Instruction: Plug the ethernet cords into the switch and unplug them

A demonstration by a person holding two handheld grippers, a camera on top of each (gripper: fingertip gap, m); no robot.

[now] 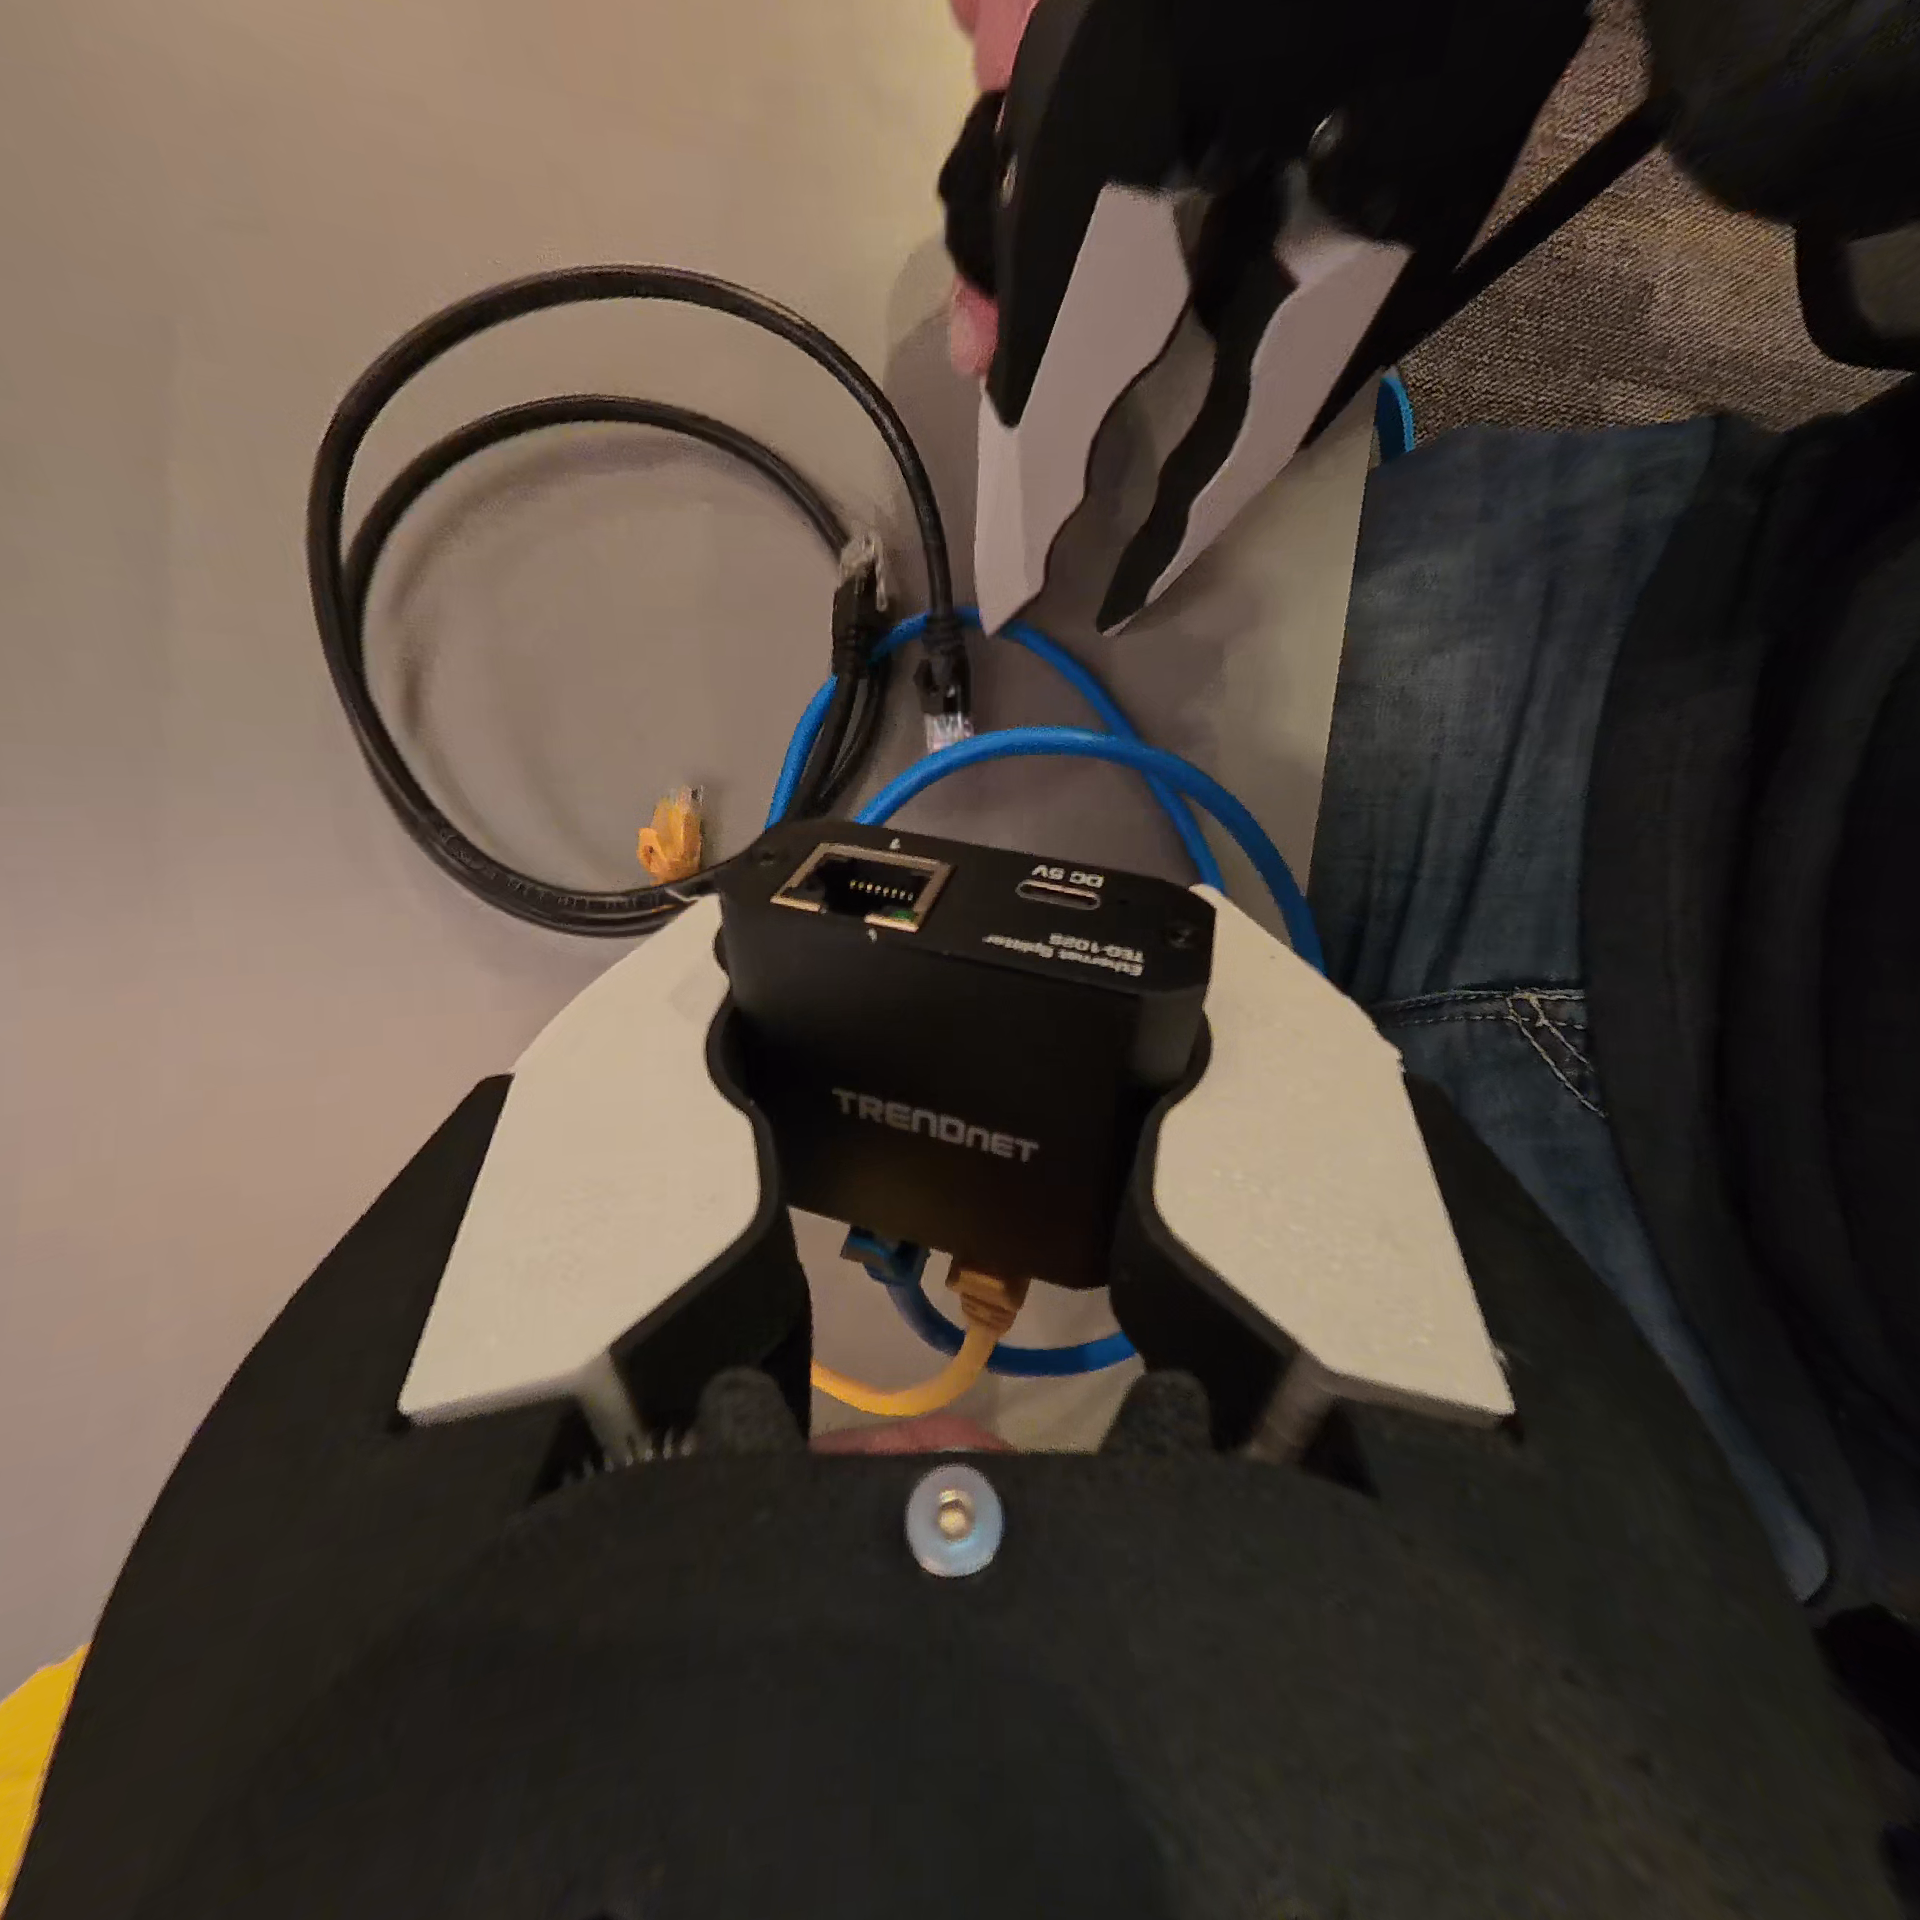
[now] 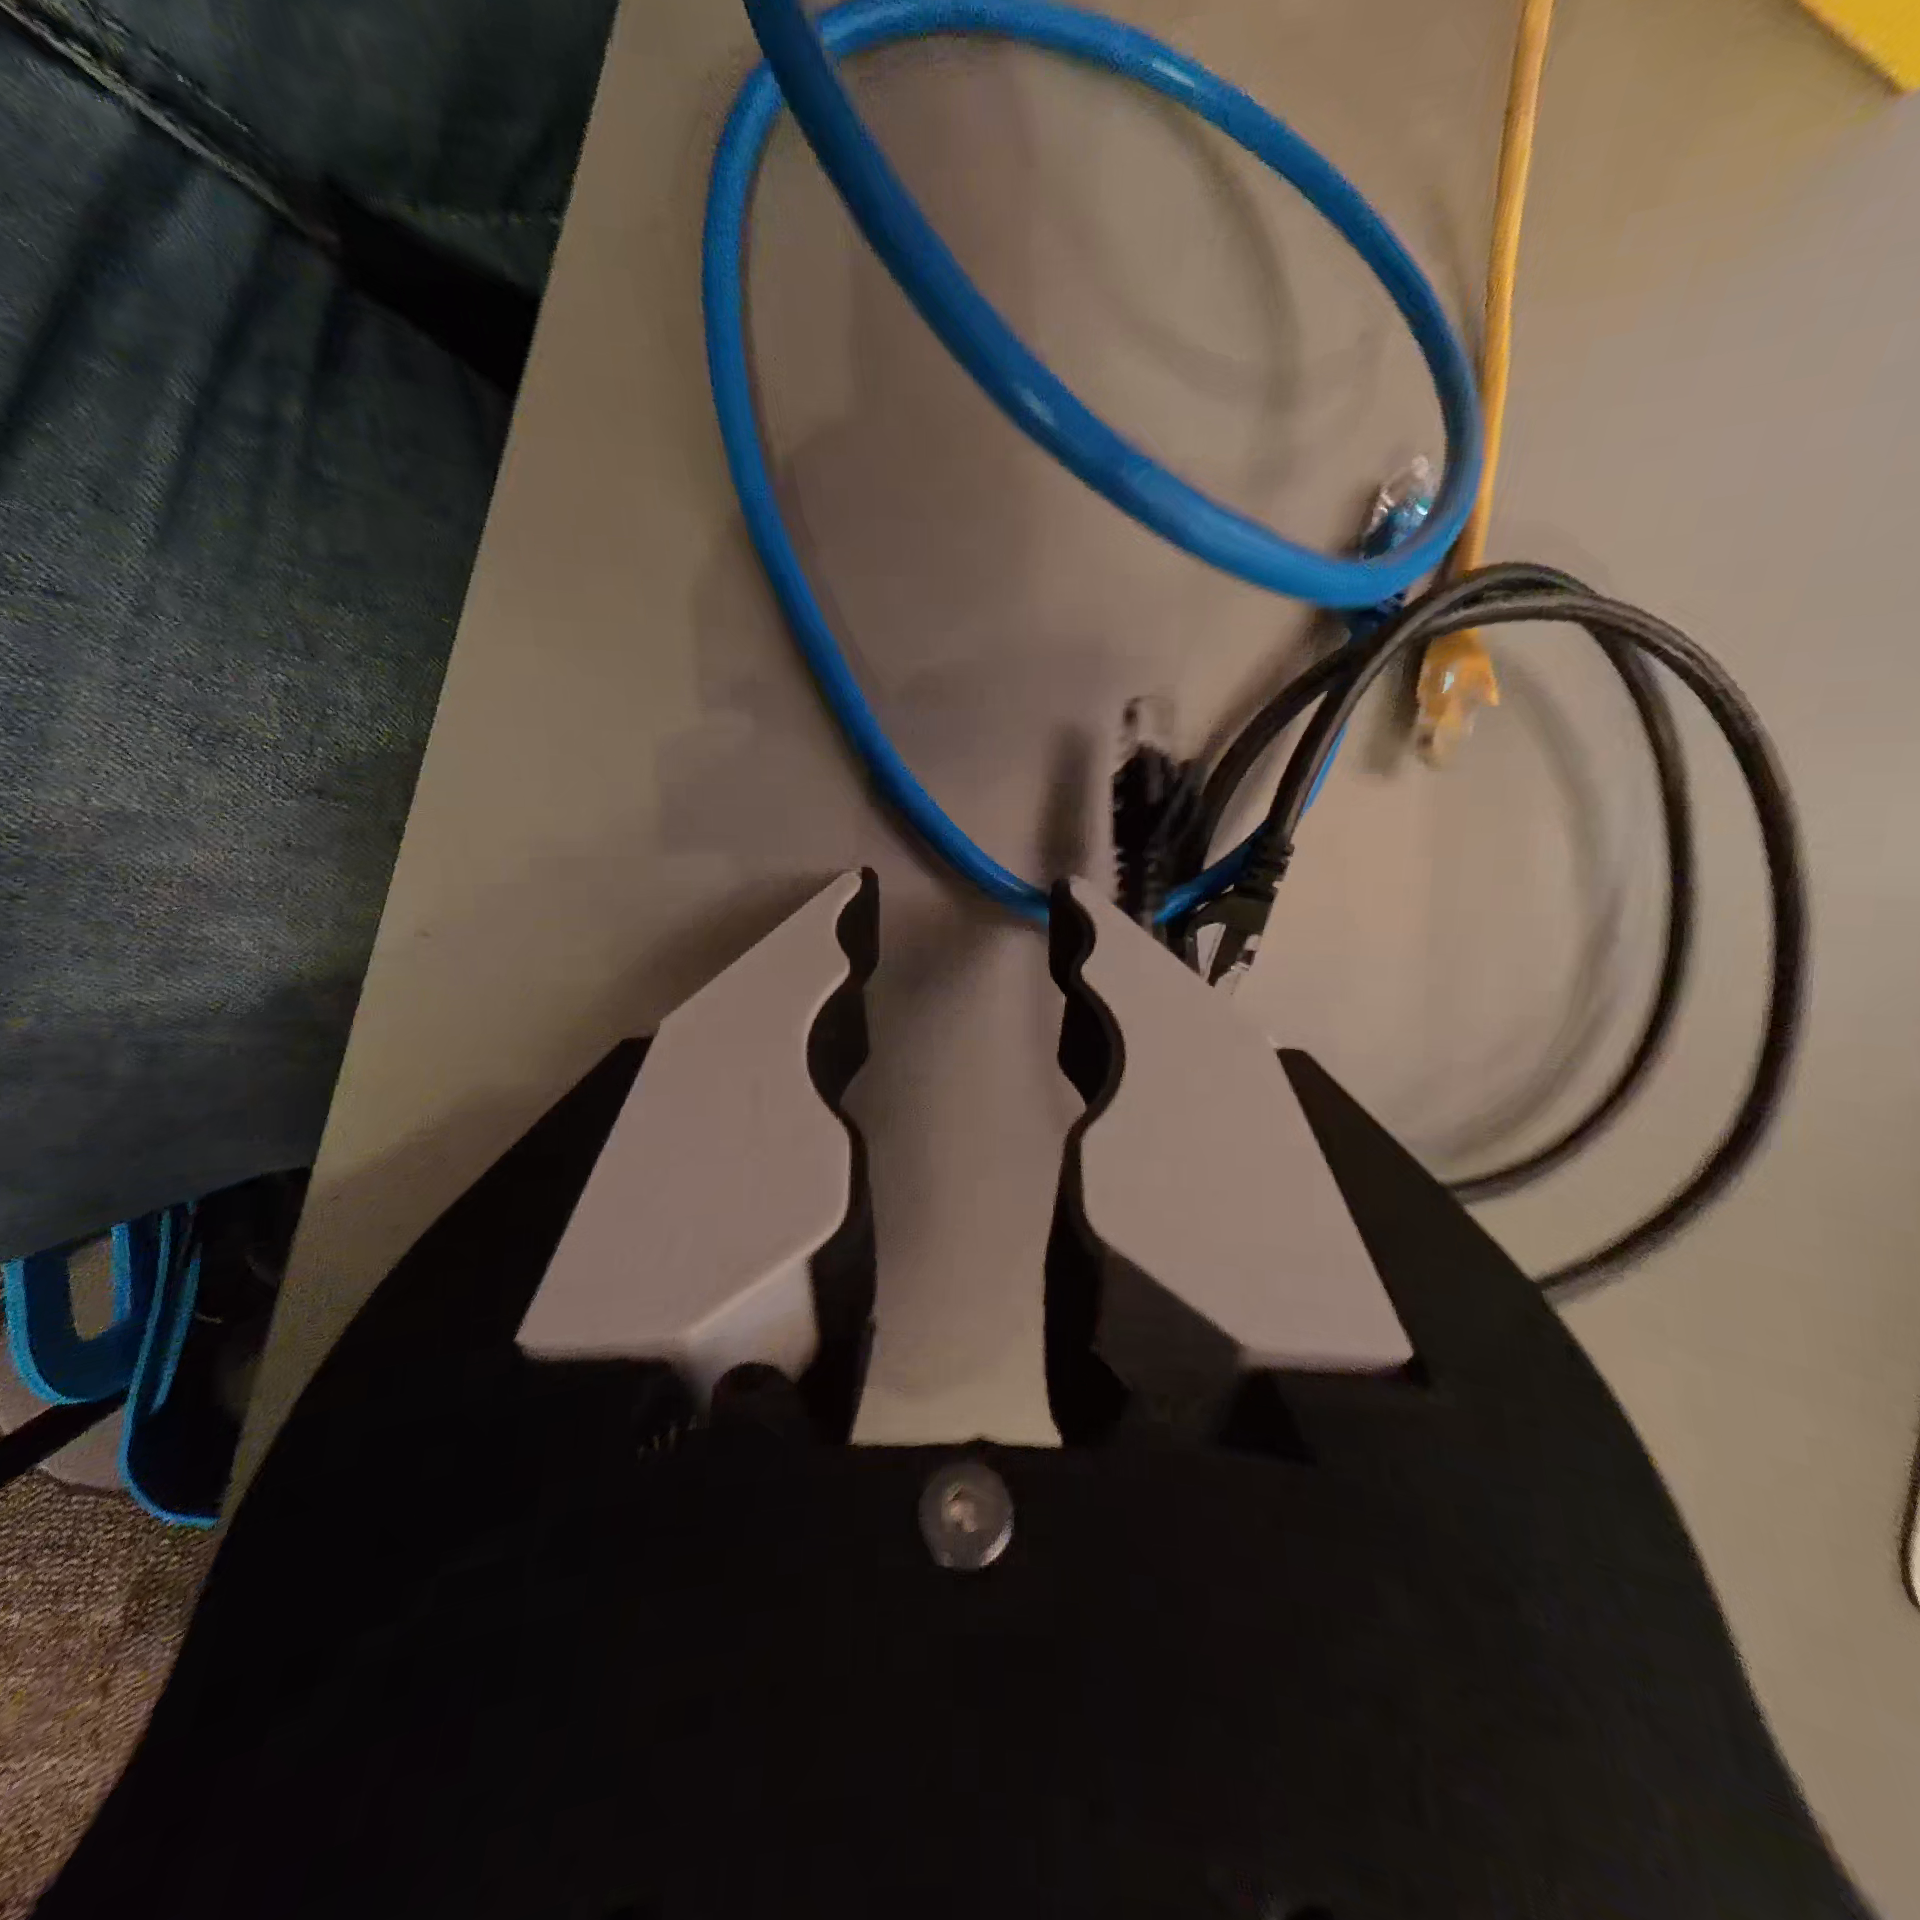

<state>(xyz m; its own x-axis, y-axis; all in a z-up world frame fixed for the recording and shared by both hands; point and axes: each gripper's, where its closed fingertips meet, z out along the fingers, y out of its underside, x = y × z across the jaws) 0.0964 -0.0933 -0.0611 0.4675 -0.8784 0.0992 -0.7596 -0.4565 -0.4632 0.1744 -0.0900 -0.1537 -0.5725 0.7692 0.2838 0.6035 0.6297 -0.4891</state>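
Observation:
My left gripper (image 1: 961,906) is shut on the black switch (image 1: 966,1081) and holds it above the table. A blue cord (image 1: 883,1262) and a yellow cord (image 1: 982,1299) are plugged into its near end. Its far port (image 1: 862,885) is empty. My right gripper (image 2: 961,894) is open and empty, low over the table, beside the blue cord loop (image 2: 1039,416). It also shows in the left wrist view (image 1: 1055,623). The black cord (image 1: 353,644) lies coiled, with its two plugs (image 2: 1143,800) (image 2: 1252,894) just right of my right fingertips. A loose yellow plug (image 2: 1455,686) and a blue plug (image 2: 1397,509) lie farther off.
The grey table (image 1: 208,312) ends at an edge (image 2: 499,520) next to a person's jeans (image 2: 208,623). A yellow object (image 2: 1860,42) sits at the far corner. Carpet (image 1: 1662,260) shows beyond the table. About 12 cm separates my left fingertips from my right. The yellow object (image 2: 1860,42) lies some 25 cm from my left tips, 35 cm from my right tips.

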